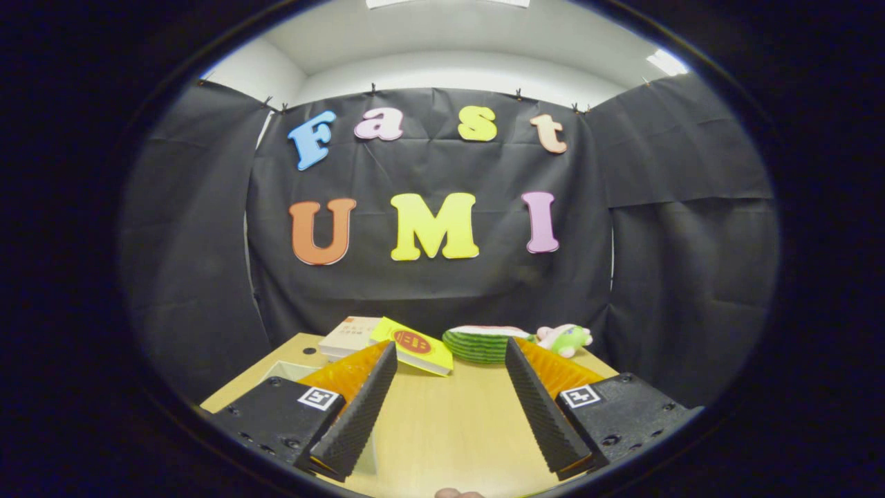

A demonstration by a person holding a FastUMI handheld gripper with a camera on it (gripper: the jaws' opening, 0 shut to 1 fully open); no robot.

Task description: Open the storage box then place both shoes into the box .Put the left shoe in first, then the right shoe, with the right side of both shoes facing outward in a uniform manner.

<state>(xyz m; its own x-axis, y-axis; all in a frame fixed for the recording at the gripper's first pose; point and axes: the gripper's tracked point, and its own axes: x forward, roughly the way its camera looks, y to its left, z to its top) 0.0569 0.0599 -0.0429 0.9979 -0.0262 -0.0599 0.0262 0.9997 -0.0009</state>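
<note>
Tongs (451, 373) spread wide, 2 fingers holding nothing, over bare table (442, 429) at lower centre. Risk: books (387, 342) and toys beyond could obstruct the reach.

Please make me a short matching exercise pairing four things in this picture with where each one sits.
Things:
1. yellow book
2. watermelon slice
3. green plush toy
4. gripper

Places:
A. at the table's far edge, right of the watermelon slice
B. leaning on a pale book
C. open, over bare wooden table
D. beyond the fingertips, between book and toy

Pairs: 1-B, 2-D, 3-A, 4-C
</note>
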